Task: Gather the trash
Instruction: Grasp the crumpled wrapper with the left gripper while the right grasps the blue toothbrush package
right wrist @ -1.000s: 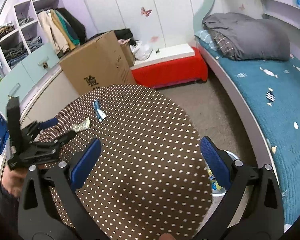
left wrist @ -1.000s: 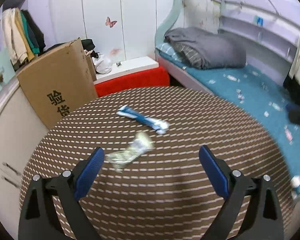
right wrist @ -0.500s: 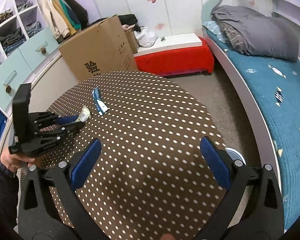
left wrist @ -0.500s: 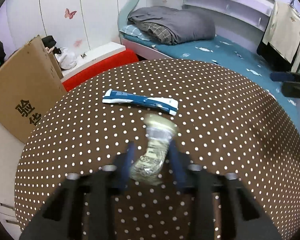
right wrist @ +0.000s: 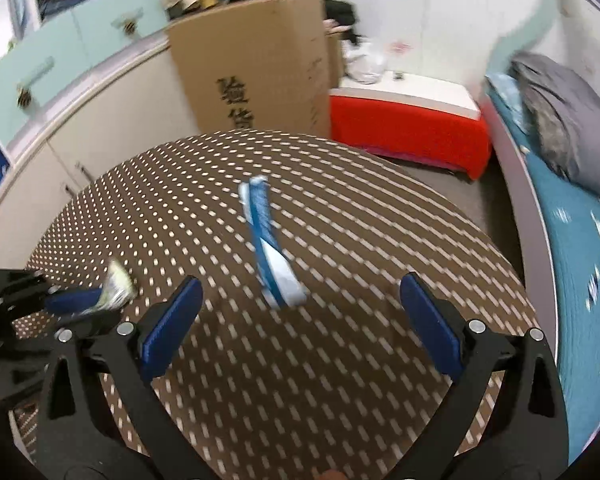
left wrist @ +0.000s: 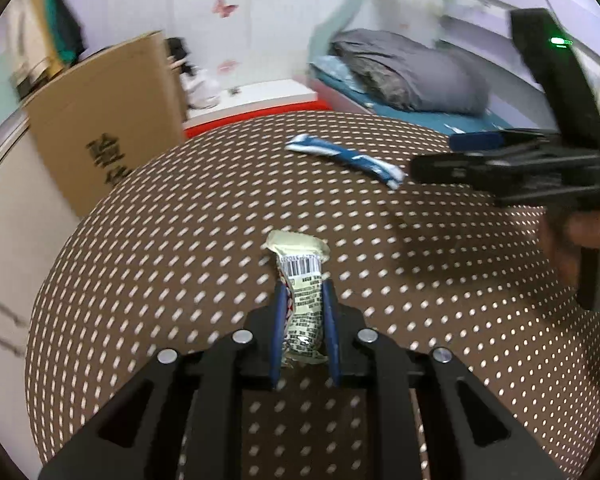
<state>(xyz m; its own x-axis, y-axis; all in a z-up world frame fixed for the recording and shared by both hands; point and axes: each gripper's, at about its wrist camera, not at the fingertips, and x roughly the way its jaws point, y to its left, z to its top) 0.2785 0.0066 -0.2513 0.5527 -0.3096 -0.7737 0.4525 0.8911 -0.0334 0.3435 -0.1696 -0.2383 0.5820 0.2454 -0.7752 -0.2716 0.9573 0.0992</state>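
Trash lies on our round brown table (left wrist: 440, 280) with white dots. Our left gripper (left wrist: 303, 292) has its blue fingers squeezed on a pale green snack wrapper (left wrist: 300, 264) with a barcode, which rests on the table. Our right gripper (right wrist: 300, 300) has its fingers wide apart but closing, and nothing is between them. A blue and white wrapper (right wrist: 268, 248) lies flat on the table just ahead of it. A cardboard box (right wrist: 256, 64) stands behind the table.

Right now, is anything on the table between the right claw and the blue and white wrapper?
Nothing visible. The blue and white wrapper lies flat on bare dotted tablecloth just ahead of the right claw, whose jaws are closing with nothing between them.
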